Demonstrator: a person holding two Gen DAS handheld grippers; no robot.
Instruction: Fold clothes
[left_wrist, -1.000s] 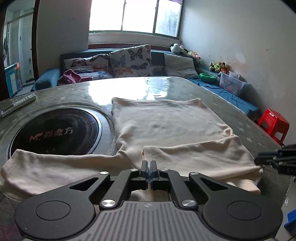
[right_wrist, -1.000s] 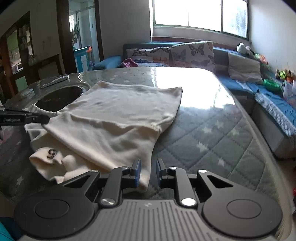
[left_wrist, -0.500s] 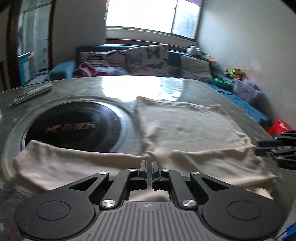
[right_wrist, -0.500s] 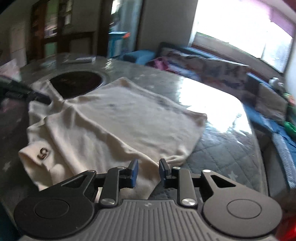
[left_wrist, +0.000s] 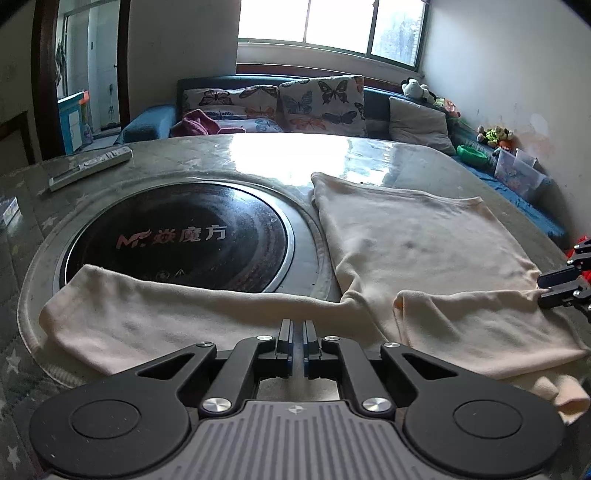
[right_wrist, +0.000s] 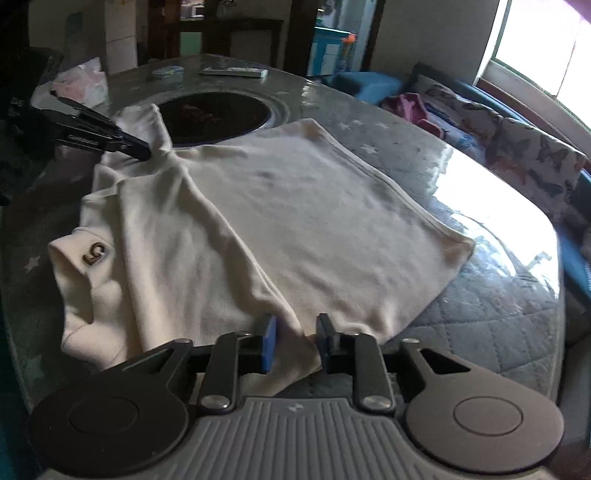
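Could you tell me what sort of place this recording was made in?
Most likely a living room in a home: a sofa with butterfly-print cushions under a window, stuffed toys along it, and a table with a built-in hotplate.

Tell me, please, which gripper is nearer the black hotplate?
Left. The left gripper sits at the sweater sleeve draped over the hotplate; the right gripper is at the far side of the sweater; its jaws have just been closing, a fold between them.

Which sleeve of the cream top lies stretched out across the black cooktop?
The sleeve nearest the left gripper, reaching over the cooktop; the other sleeve is folded in across the body of the cream top.
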